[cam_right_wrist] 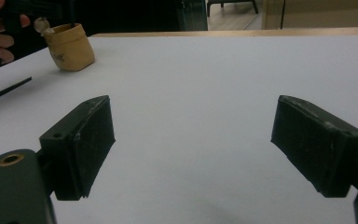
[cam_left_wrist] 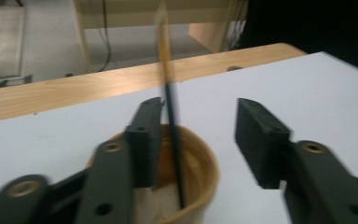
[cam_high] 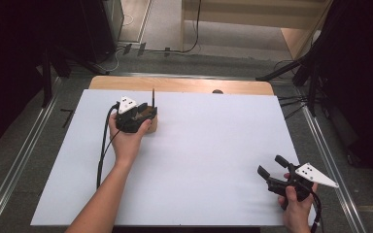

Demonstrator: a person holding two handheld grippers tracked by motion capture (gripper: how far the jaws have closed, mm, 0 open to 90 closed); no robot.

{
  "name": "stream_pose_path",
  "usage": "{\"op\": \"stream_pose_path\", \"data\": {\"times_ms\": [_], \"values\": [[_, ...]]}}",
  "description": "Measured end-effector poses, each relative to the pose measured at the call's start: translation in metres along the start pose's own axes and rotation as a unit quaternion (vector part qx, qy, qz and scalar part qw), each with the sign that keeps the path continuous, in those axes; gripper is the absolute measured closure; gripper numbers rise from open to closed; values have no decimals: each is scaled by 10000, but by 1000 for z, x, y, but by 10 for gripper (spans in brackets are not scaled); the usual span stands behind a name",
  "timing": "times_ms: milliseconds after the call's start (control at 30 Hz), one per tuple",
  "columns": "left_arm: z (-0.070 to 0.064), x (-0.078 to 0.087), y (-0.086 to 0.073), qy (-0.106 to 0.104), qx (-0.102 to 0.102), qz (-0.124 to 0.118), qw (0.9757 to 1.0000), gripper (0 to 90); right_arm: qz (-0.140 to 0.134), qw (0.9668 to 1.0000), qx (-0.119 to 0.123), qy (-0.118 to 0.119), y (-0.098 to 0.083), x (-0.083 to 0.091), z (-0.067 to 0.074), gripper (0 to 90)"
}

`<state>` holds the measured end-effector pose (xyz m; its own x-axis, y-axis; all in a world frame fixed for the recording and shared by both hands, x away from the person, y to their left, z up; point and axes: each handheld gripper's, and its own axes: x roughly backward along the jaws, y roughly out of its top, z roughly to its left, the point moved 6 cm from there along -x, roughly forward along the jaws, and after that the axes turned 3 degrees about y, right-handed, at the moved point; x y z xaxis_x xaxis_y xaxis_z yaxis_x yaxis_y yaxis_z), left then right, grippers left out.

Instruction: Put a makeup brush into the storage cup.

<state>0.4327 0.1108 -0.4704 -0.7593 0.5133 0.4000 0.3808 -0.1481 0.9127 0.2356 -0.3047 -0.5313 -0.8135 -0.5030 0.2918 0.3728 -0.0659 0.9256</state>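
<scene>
Tan cup point(cam_left_wrist: 200, 182), black-and-yellow pencil point(cam_left_wrist: 170, 107), white table point(cam_high: 213, 160).

A dark pencil point(cam_left_wrist: 172, 135) stands tilted inside the tan cup point(cam_left_wrist: 205, 182).

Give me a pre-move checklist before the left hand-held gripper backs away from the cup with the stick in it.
1. Stick in the cup: ok, its lower end is inside.
2. Left hand-held gripper released: ok, jaws apart, not pinching the stick.
3. Stick apart from the near jaw: cannot tell, it runs close beside it.
4. Cup upright on the white table: ok.
5. Right hand-held gripper out of the way: ok, open at the table's far corner.
6. Stick steady: cannot tell, it is blurred.
</scene>
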Motion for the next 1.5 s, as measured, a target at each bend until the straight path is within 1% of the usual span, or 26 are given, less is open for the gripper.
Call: {"op": "stream_pose_path", "data": {"times_ms": [67,100,233,300,333,367,400,433,467,500,600,700,733,833,867,933,1033,1133,1233,1367,1433,1467,1500], "values": [[-3,8,3,-198,127,-98,9997,418,-8,10000,6,-1,1,0,0,131],[-5,12,3,-271,139,-131,9994,379,-11,10000,4,-7,1,0,0,131],[-11,30,5,-301,117,-275,9991,207,-43,10000,28,-39,2,0,-1,131],[-12,37,3,-326,129,-296,9989,132,-36,10000,37,-67,2,0,-1,131],[-13,41,2,-390,120,-312,9987,122,-15,9999,70,-77,2,0,-1,131],[-15,45,0,-508,127,-311,9981,78,-4,9999,76,-93,2,-1,-1,130],[-15,49,-1,-566,107,-296,9979,12,5,9999,90,-120,2,-1,0,130],[-16,54,-3,-608,42,-323,9976,0,3,9998,119,-132,3,-1,0,130],[-16,58,-5,-654,7,-325,9973,0,5,9998,131,-141,3,0,0,130],[-14,62,-6,-618,2,-333,9975,0,9,9998,142,-156,3,0,0,130],[-8,73,-13,-540,55,-330,9980,0,41,9996,199,-179,3,0,1,130],[-3,83,-23,-545,122,-333,9979,0,65,9995,238,-183,2,0,2,129],[-1,86,-26,-505,140,-352,9980,0,75,9994,252,-207,2,0,2,129],[4,96,-33,-475,201,-406,9978,0,86,9993,294,-223,3,-1,3,128],[6,99,-35,-459,191,-406,9979,0,90,9993,280,-220,3,-1,4,126],[9,105,-36,-438,210,-424,9979,0,86,9991,329,-243,5,-2,6,118],[12,116,-38,-455,196,-530,9974,0,64,9989,389,-249,6,-2,7,102],[14,127,-41,-460,113,-570,9972,0,72,9988,393,-282,6,-2,8,99],[18,135,-46,-413,124,-585,9974,0,61,9986,411,-313,7,0,7,98],[27,147,-58,-321,97,-593,9977,0,49,9986,398,-342,7,2,6,95],[34,154,-66,-270,193,-624,9975,0,48,9987,386,-334,7,3,6,93],[36,157,-68,-261,223,-640,9974,0,48,9986,393,-338,7,3,6,91],[39,160,-71,-197,219,-654,9974,0,39,9986,396,-340,7,3,6,91]]}}
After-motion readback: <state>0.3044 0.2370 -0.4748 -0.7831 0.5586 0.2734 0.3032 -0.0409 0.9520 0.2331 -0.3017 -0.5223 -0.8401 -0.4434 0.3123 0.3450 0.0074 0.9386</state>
